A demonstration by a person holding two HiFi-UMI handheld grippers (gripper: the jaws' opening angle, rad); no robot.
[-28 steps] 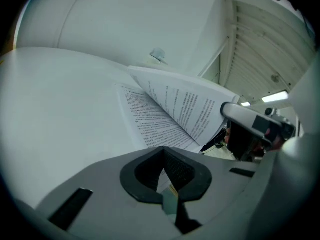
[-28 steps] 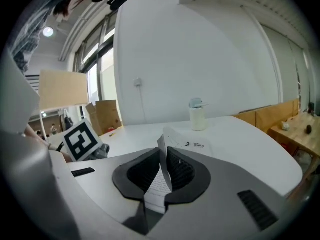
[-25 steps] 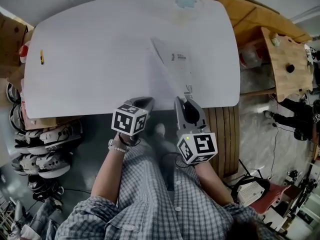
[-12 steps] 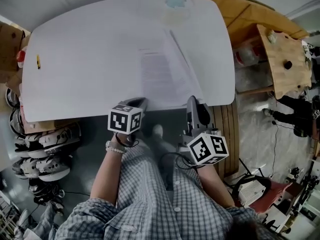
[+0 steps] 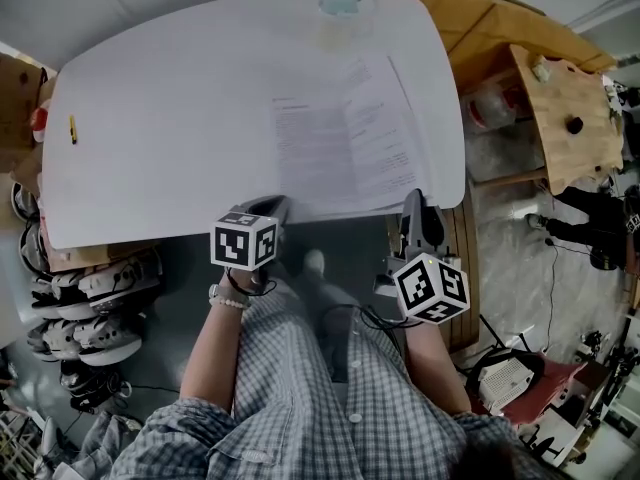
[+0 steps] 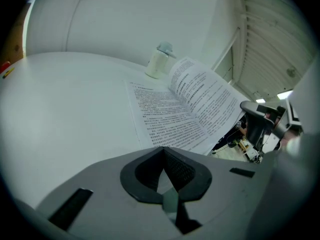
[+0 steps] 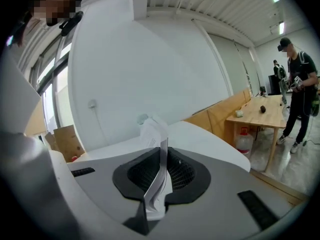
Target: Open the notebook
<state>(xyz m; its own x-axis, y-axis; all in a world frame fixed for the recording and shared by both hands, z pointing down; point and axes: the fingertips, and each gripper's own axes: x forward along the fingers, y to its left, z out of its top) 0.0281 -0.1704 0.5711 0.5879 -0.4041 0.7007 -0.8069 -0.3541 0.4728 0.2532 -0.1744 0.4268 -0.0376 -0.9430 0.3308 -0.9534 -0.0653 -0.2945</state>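
Notebook [image 5: 340,153] lying open on the white table [image 5: 170,118], toward its near right corner, two printed pages facing up. The left page rests flat. The right page arches off the surface, as the left gripper view shows.

Right gripper [image 5: 412,200]: jaws pinch a thin sheaf of the notebook's right-hand pages at their outer edge, near the lower corner. In its own view the paper stands on edge between the pads and curls over above them.

Left gripper [image 5: 275,206]: jaws pressed together with nothing between them, held at the near table edge just beside the lower corner of the left page. Whether it touches the paper cannot be told.

Bottle [image 5: 340,3]: stands at the far edge, apart from the notebook.

Handling, as judged: the pages are light, thin and limp, so they bend instead of lifting as a board and would crease or tear under a sharp pull. The free outer edge, away from the spine, looks the best place to grip. The opening appears nearly complete, with only the held pages left to lay flat.
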